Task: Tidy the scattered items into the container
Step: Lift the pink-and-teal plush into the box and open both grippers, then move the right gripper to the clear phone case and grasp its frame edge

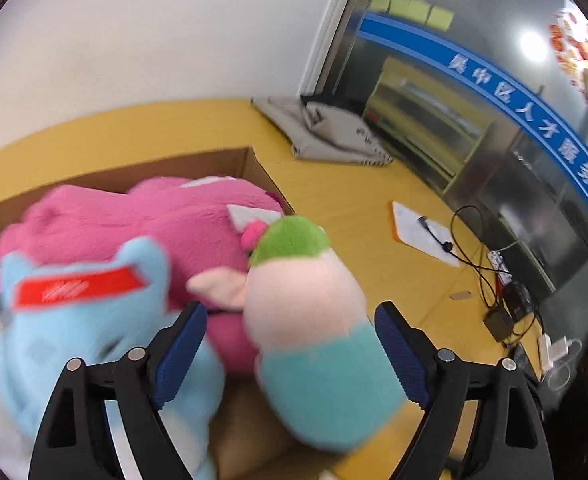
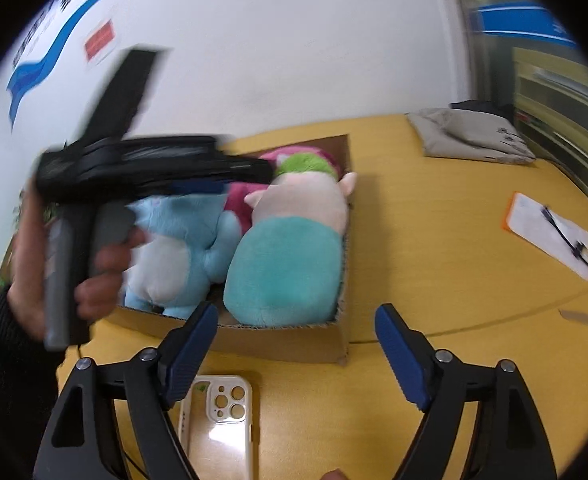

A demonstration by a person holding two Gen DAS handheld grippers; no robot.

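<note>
A cardboard box on the yellow table holds a large pink plush, a light blue plush and a pig plush with a green hat and a teal body. My left gripper is over the box, open. The pig lies between its fingers, and the left pad stands clear of it. In the right wrist view the same box and pig lie ahead. My right gripper is open and holds nothing, just before the box's near wall. A hand holds the left gripper's handle over the box.
A white phone case lies on the table under my right gripper. A folded grey cloth sits at the far side. A clipboard with a pen and tangled cables with chargers lie to the right, near a glass wall.
</note>
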